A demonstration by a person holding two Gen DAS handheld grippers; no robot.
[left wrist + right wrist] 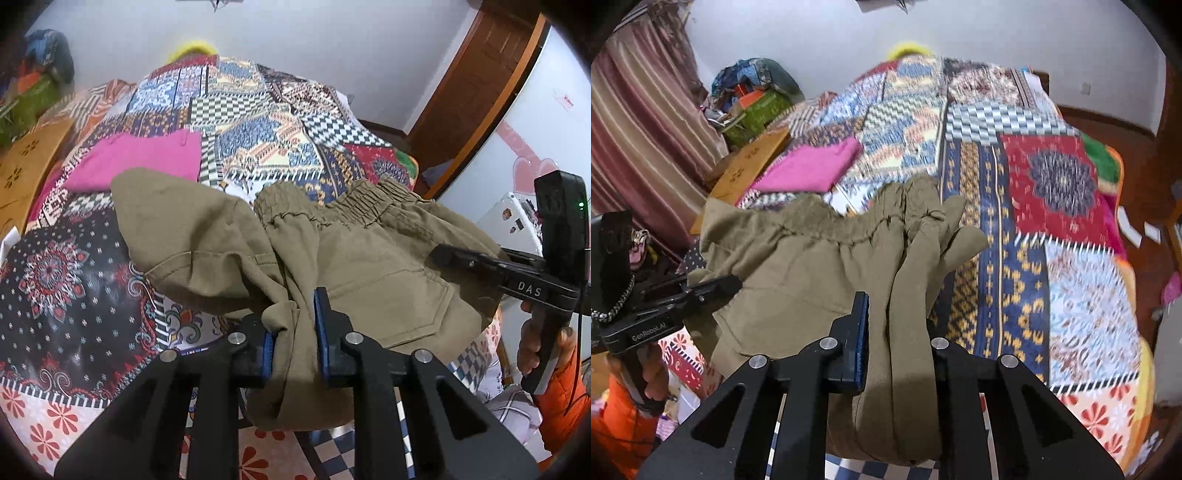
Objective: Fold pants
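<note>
Patchwork bed (pixel 258 122); striped curtain (pixel 639 122) only in right view.

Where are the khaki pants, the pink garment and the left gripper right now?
khaki pants (pixel 373 266), left wrist view, on the seat panel.
pink garment (pixel 812 168), right wrist view, on its flat middle.
left gripper (pixel 295 336), left wrist view, between the fingertips clamping the cloth.
</note>
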